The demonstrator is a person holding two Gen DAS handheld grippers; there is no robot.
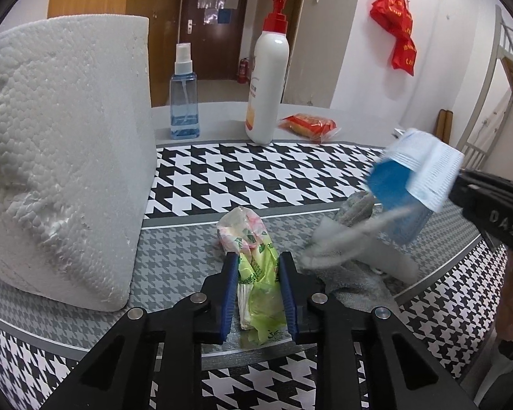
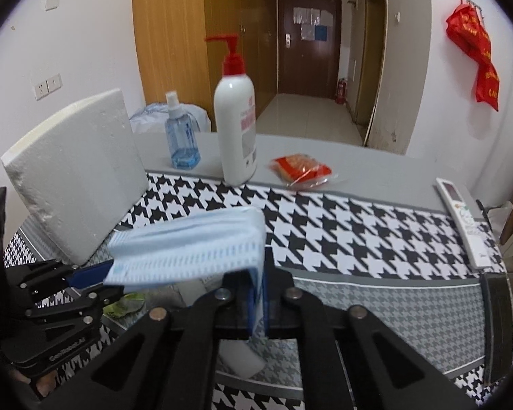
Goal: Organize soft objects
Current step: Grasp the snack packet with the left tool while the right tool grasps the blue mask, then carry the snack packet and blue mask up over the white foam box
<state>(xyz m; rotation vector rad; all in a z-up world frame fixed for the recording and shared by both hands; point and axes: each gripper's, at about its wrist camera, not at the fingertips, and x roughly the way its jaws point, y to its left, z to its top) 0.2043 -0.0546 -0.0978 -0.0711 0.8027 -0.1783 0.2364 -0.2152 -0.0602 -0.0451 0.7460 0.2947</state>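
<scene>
My left gripper is shut on a green and pink plastic tissue packet that lies on the grey houndstooth cloth. My right gripper is shut on a light blue face mask and holds it in the air; the mask also shows blurred in the left wrist view, with its ear loops hanging. Under it lie a grey sock and a white block. The left gripper also shows at the left of the right wrist view.
A big white foam block leans at the left. A blue spray bottle, a white pump bottle and a red snack packet stand at the back. A white remote lies at the right edge.
</scene>
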